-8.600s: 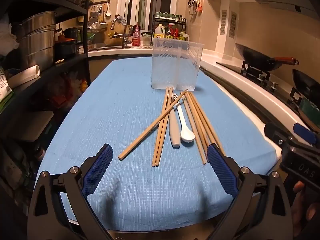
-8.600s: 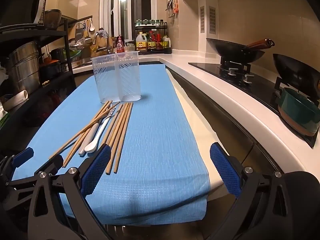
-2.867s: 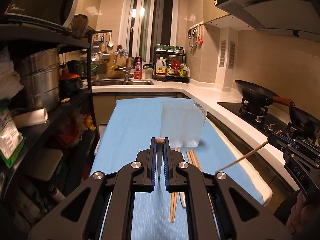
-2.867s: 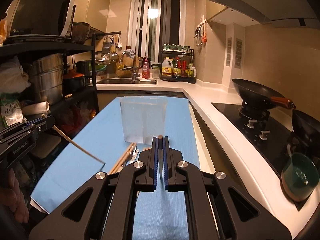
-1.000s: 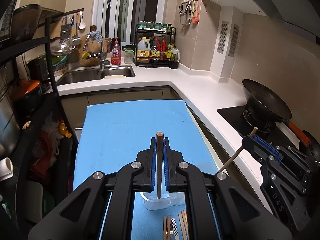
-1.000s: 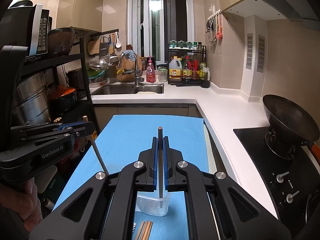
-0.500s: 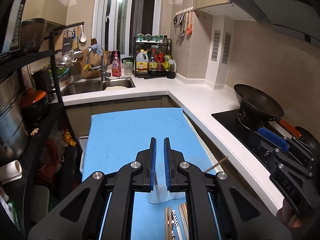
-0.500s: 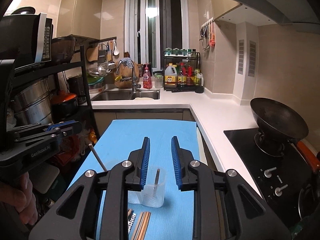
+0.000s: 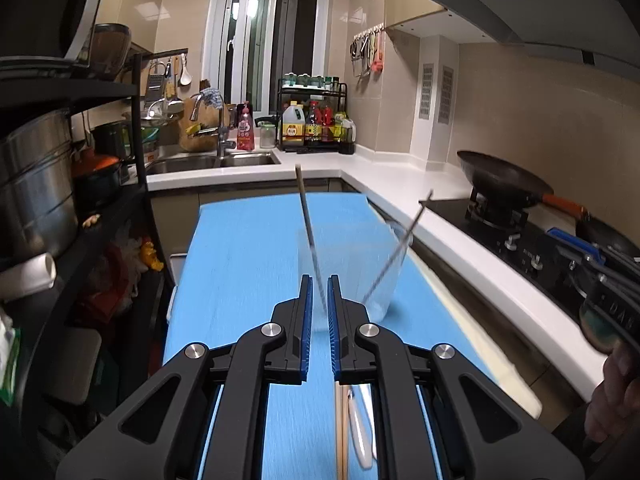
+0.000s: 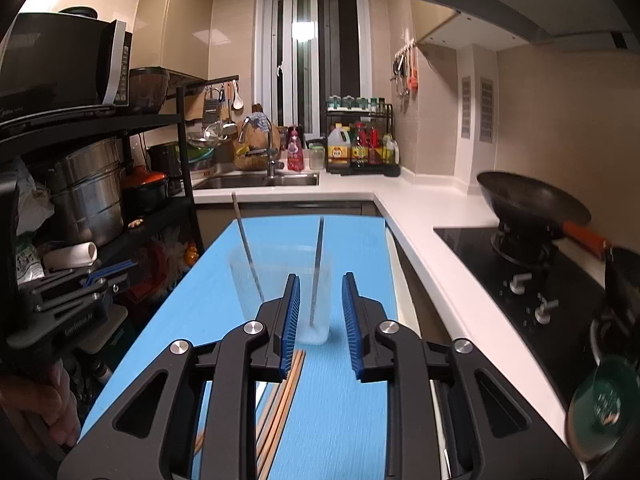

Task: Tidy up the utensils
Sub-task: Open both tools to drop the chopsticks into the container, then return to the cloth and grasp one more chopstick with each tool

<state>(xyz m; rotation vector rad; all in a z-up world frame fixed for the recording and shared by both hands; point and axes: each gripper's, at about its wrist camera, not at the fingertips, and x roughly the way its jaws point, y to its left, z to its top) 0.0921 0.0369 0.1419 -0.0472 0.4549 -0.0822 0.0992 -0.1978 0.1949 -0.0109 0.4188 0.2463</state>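
step: looks like you're between drops, heading back for more sticks. Come down low over the blue table mat (image 10: 352, 420) and pinch one stick near its middle, not the whole bundle.

holder: the clear plastic two-compartment utensil holder (image 10: 280, 280) stands upright on the mat, just ahead of both tools.

in the holder: two wooden chopsticks (image 10: 318, 272) lean inside it, tops poking out. Can't tell which compartment each is in.

still loose: more wooden chopsticks (image 10: 288, 384) lie flat on the mat under your right gripper (image 10: 319, 316); a white spoon (image 9: 360, 428) lies below the left gripper (image 9: 319, 308).

right tool: jaws closing, nothing between them.

left tool: jaws nearly together, empty.
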